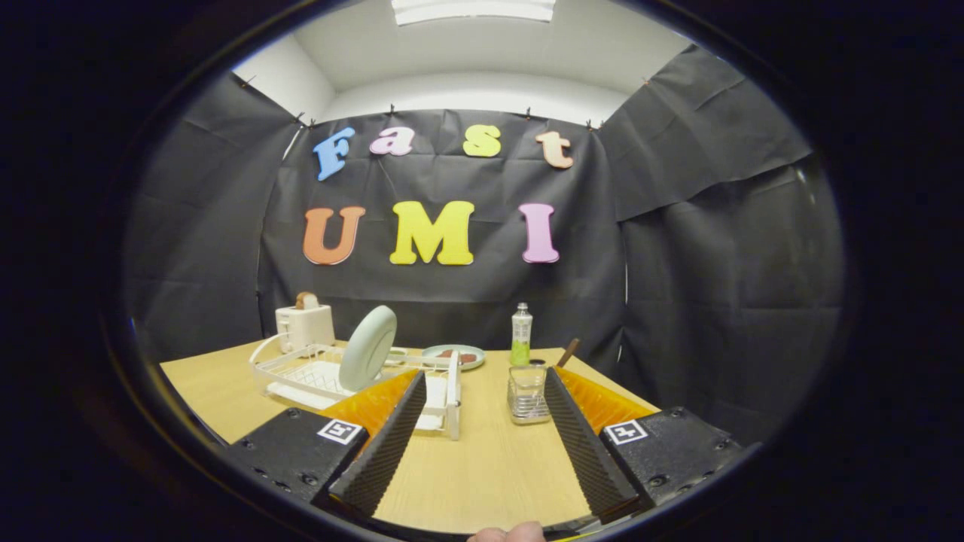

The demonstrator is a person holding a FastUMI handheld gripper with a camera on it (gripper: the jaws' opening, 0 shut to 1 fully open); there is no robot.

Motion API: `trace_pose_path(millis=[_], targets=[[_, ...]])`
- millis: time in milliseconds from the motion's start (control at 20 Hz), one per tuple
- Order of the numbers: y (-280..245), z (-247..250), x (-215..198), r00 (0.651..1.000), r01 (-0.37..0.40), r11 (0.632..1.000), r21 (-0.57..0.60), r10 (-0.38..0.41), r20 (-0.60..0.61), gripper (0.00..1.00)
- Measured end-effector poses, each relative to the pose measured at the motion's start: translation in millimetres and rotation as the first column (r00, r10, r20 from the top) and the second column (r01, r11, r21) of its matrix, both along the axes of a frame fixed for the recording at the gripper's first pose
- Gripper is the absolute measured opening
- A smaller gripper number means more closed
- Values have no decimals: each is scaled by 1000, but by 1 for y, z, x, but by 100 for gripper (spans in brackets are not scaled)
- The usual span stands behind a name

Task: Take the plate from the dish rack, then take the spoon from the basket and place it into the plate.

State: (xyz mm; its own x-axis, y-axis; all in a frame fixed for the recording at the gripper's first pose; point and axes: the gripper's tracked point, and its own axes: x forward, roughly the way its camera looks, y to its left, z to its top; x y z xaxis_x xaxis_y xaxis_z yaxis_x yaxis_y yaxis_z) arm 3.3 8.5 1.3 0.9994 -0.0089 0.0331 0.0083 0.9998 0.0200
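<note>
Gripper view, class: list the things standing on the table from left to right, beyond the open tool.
Toaster → dish rack → pale green plate standing in the rack → small plate of food → green bottle → clear basket → brown spoon handle. The tool is open, holding nothing.

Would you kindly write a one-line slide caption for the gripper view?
Open gripper above the table, plate upright in the rack ahead, basket beyond the fingers.
</note>
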Motion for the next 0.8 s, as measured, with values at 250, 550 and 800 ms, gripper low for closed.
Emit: trace_pose_path(millis=[250, 550, 800], targets=[[4, 1, -1, 1000, -3, 1000, -10, 3, 2, 100], [-4, 18, 5, 999, 36, 999, -33, -36, 16, 100], [28, 67, 37, 999, -45, 997, -63, 45, 1, 100]])
